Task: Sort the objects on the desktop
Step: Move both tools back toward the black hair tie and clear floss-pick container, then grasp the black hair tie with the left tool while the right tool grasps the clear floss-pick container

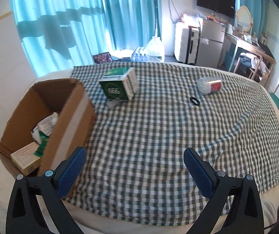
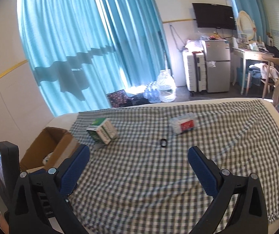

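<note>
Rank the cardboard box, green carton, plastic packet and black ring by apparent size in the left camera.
1. cardboard box, though nearest
2. green carton
3. plastic packet
4. black ring

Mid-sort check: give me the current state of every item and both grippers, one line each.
Cardboard box: open, several items inside.
Green carton: on the checked cloth, outside the cardboard box, tilted.
Clear packet: lying on the cloth.
Black ring: flat on the cloth.
Left gripper: open, empty.
Right gripper: open, empty.
</note>
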